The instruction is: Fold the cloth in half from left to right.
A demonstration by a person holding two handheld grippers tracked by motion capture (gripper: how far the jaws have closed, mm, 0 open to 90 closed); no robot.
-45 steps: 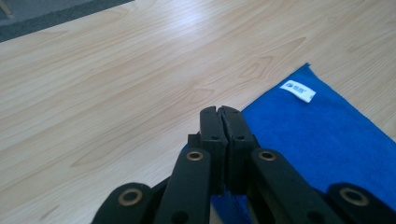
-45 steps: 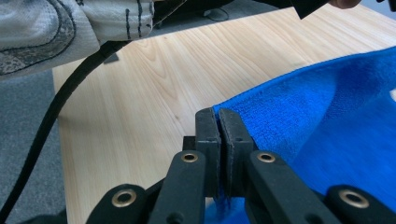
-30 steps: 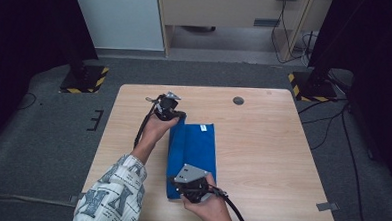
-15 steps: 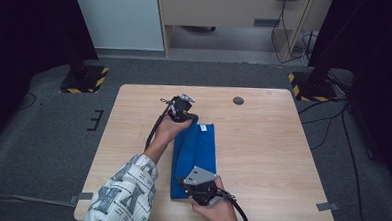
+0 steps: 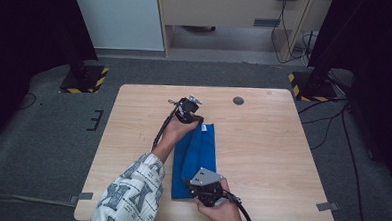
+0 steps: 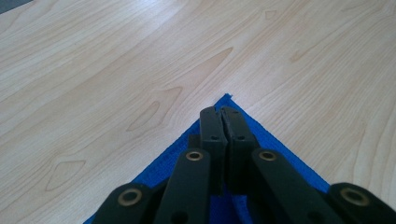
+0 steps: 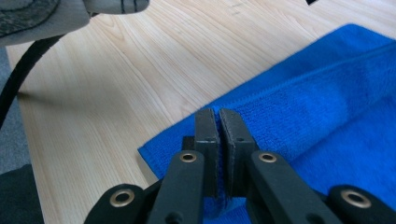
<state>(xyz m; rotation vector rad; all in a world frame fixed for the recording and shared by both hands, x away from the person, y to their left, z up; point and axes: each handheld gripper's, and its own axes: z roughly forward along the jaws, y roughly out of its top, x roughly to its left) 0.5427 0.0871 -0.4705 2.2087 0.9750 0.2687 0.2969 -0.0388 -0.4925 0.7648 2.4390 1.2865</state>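
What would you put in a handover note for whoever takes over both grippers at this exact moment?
Left gripper: jaws shut at the far corner of the blue towel; its own view shows that corner just past the tips, and cloth appears pinched between the jaws.
Right gripper: jaws shut at the near end of the towel, seemingly on cloth at the fold.
Towel: lies folded lengthwise as a narrow strip on the wooden table, near its middle.
Done: the lengthwise fold looks laid down.
Left: probably release both ends, then fold again or smooth the strip; the near edge looks slightly uneven.
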